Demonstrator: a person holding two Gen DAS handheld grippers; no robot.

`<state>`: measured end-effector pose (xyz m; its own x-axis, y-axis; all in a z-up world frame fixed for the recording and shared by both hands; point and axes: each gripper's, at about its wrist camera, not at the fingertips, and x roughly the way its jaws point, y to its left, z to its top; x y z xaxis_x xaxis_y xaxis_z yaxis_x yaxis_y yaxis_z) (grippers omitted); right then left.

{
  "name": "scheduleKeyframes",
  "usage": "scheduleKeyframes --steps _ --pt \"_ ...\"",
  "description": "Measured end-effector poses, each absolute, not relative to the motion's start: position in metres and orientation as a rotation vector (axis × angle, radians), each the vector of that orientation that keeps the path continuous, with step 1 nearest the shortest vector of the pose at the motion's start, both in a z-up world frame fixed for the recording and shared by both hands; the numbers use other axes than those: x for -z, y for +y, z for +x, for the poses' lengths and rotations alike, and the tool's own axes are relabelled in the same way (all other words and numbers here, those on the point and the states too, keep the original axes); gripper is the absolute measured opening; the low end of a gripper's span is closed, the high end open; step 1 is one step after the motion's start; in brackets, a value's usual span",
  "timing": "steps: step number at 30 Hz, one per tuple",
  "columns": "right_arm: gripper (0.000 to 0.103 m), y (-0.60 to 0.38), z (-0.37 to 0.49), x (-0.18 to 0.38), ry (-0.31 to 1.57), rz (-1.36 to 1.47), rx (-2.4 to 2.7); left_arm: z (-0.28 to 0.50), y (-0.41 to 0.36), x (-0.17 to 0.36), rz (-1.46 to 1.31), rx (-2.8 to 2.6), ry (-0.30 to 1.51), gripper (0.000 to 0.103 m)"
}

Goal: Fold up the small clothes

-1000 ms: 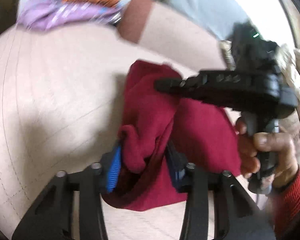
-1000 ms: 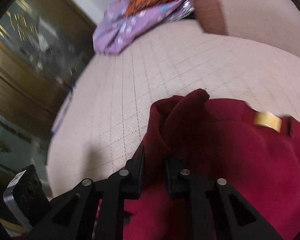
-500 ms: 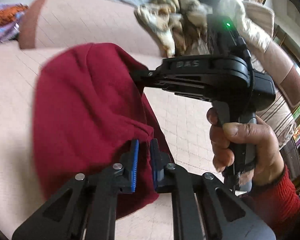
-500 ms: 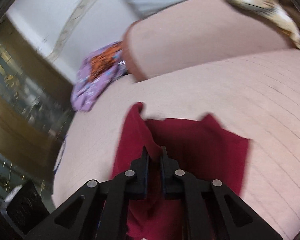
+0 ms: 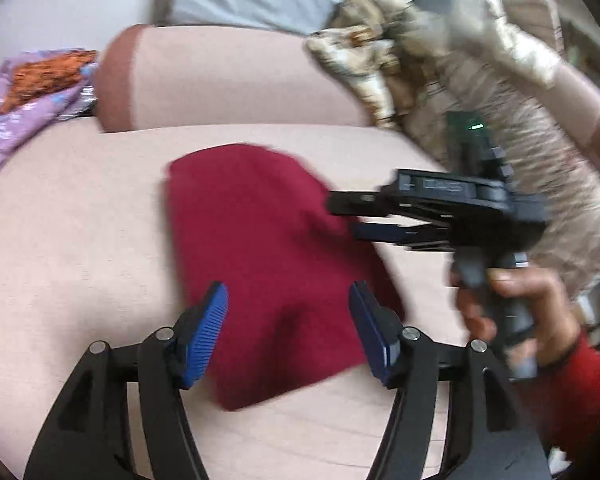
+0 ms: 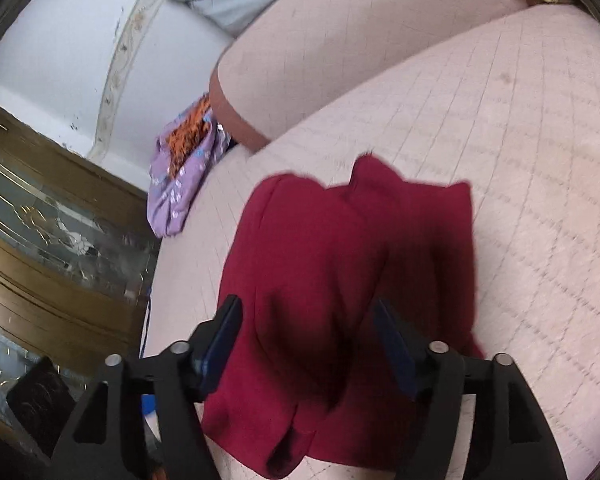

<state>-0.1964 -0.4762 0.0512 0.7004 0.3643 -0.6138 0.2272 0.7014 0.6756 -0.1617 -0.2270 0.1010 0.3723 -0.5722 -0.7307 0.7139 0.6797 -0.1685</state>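
Note:
A dark red garment lies folded on the pink quilted bed. It also shows in the right wrist view, lying flat with its near edge rumpled. My left gripper is open and empty, its blue pads spread just above the garment's near part. My right gripper is open and empty over the garment's near end. In the left wrist view the right gripper reaches in from the right, held by a hand, its fingertips over the garment's right edge.
A pink bolster lies across the back of the bed. A purple and orange cloth is at the far left. A beige patterned blanket heap is at the right. A wooden glass-fronted cabinet stands beside the bed.
Both grippers were shut on the red garment and carried it over; now both have opened and let go. The garment lies flat on the bed.

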Motion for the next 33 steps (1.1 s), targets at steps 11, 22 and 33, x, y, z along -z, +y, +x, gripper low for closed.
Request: scheduleKeyframes --steps 11,22,33 --pt "0.068 -0.448 -0.180 -0.027 0.861 0.728 -0.062 -0.151 -0.221 -0.060 0.189 0.738 0.943 0.062" --pt "0.010 -0.430 -0.203 -0.090 0.712 0.408 0.005 -0.149 -0.235 -0.079 0.180 0.753 0.904 0.062" --pt "0.062 -0.470 -0.197 -0.045 0.834 0.700 -0.027 -0.139 -0.231 -0.064 0.167 0.729 0.939 0.071"
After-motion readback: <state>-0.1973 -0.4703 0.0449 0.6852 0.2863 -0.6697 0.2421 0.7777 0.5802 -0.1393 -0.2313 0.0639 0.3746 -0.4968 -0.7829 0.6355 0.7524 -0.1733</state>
